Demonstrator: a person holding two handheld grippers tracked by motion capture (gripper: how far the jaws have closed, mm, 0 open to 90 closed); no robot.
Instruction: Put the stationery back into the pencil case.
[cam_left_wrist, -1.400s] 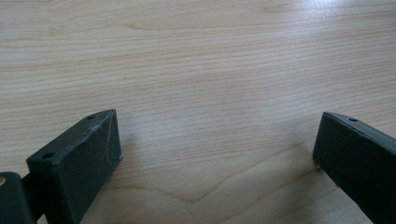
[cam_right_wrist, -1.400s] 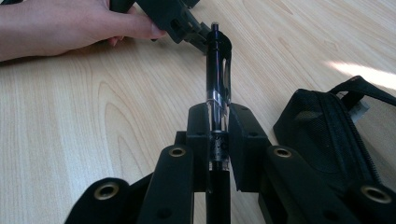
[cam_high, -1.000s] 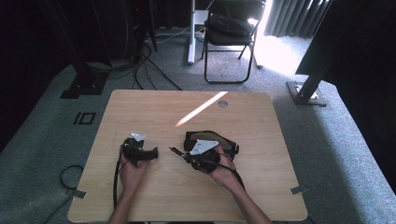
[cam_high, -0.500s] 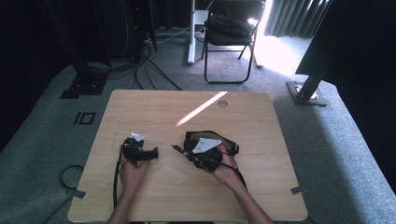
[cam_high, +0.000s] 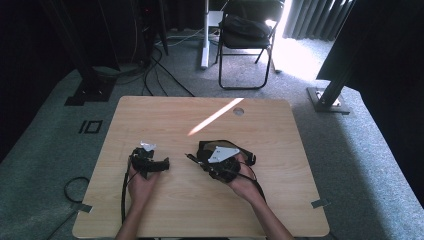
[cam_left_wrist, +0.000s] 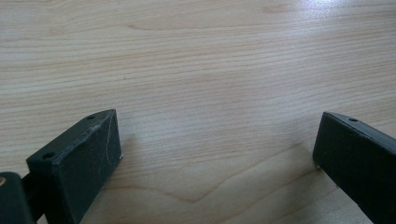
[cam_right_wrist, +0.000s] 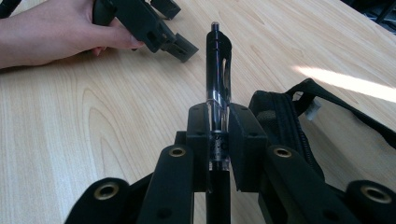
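Observation:
My right gripper (cam_right_wrist: 219, 126) is shut on a dark pen with a clear barrel (cam_right_wrist: 218, 60); the pen sticks out past the pads, level above the wooden table (cam_high: 280, 200). In the high view the same right gripper (cam_high: 200, 161) sits at mid-table with the pen (cam_high: 191, 157) pointing left. A black zippered pouch (cam_right_wrist: 280, 116) lies right beside it, under the hand (cam_high: 246, 156). My left gripper (cam_left_wrist: 217, 144) rests low over bare wood, its jaws wide apart with nothing between them. In the high view the left gripper (cam_high: 162, 164) faces the pen tip, a short gap away.
A sunlit streak (cam_high: 215, 117) crosses the far half of the table, near a round cable hole (cam_high: 238, 111). A folding chair (cam_high: 245, 35), stand bases and floor cables lie beyond the far edge. The person's left hand (cam_right_wrist: 56, 32) holds the other gripper (cam_right_wrist: 175, 25).

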